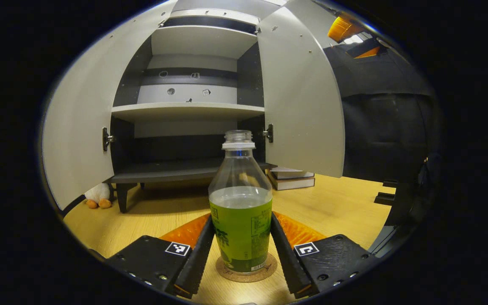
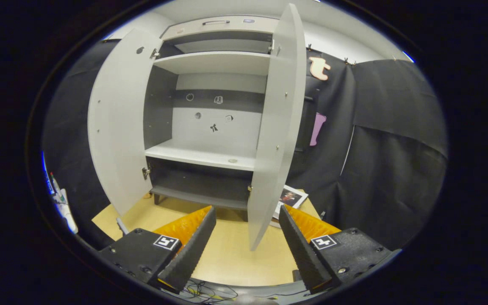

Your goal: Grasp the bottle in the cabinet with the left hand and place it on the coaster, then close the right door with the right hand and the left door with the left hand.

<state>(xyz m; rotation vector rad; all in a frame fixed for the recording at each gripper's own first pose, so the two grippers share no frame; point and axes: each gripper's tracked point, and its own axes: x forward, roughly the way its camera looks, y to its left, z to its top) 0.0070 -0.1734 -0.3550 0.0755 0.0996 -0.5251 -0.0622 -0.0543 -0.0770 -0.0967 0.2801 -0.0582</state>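
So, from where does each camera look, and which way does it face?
Left gripper view: low over the table, facing the open cabinet; its claw flanks the bottle on the coaster.
Right gripper view: higher, facing the right door edge-on; its open claw shows below.
Shared: cabinet, both doors, wooden table.

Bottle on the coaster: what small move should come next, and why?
Probably open the left gripper and draw it back. The bottle already stands upright on the coaster with the fingers close along both sides, and both cabinet doors, including the right door, are still open, so letting go comes first.
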